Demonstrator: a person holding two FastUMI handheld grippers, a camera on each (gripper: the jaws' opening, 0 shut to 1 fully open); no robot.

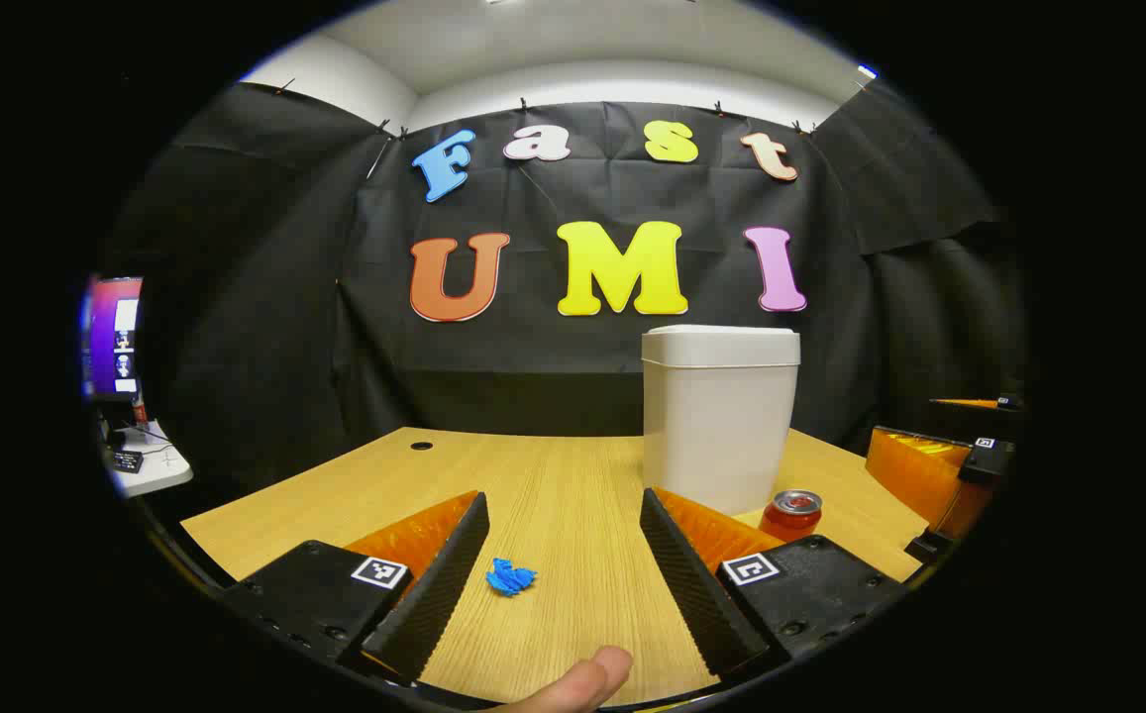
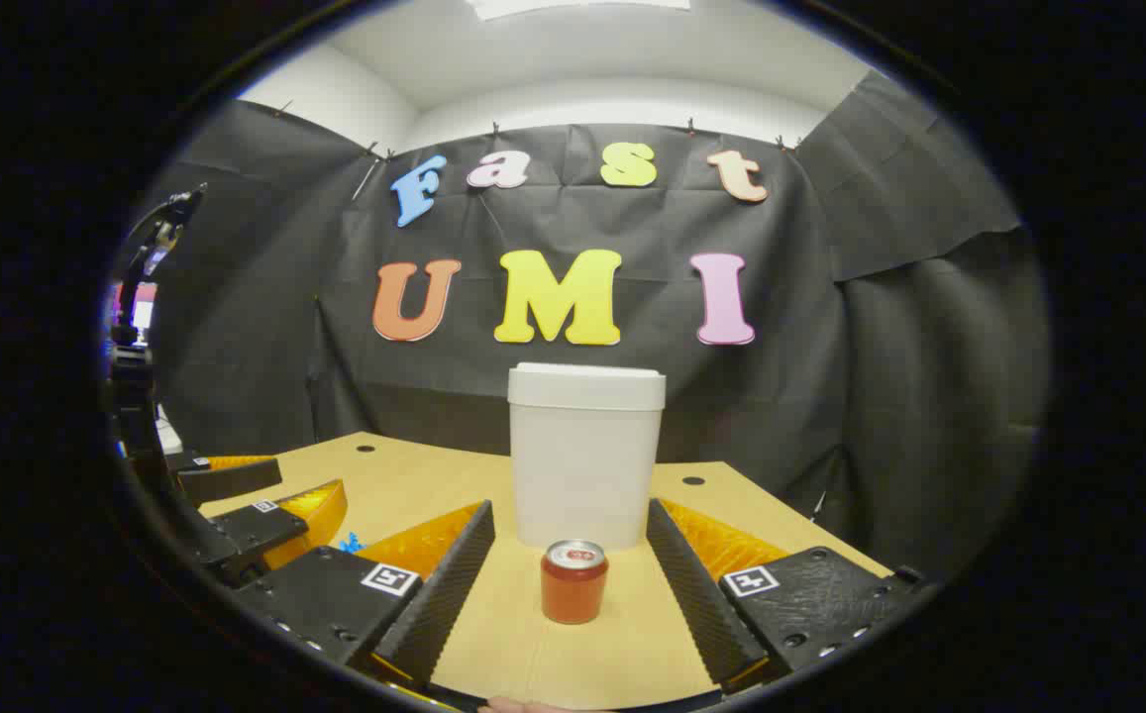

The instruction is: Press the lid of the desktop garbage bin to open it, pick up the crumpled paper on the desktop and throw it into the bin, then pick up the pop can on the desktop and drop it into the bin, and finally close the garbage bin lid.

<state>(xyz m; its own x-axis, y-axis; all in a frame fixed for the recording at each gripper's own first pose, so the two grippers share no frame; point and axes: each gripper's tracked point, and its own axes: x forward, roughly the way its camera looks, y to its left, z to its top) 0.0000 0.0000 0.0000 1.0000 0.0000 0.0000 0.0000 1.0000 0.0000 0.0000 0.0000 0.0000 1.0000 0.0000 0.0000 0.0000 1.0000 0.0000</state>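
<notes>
1. The white garbage bin (image 2: 585, 460) stands upright near the back of the bench (image 1: 573, 475). Its lid (image 2: 586, 385) is down, so I think the first job, pressing the lid, is not done yet.
2. The left hand-held gripper (image 1: 565, 564) has its fingers spread wide and holds nothing. The blue crumpled paper (image 1: 510, 576) lies on the bench between those fingers, closer to the left one. It looks lined up that way so the paper is easy to grab later.
3. The right hand-held gripper (image 2: 571, 584) is spread wide too and is empty. The red pop can (image 2: 573, 580) stands upright between its fingers, not touching them, just in front of the bin.
4. In the left gripper view, the can (image 1: 791, 514) sits just beside the bin (image 1: 719, 421).
5. A fingertip (image 1: 582, 683) peeks in at the bottom, from the hand holding the left gripper.
</notes>
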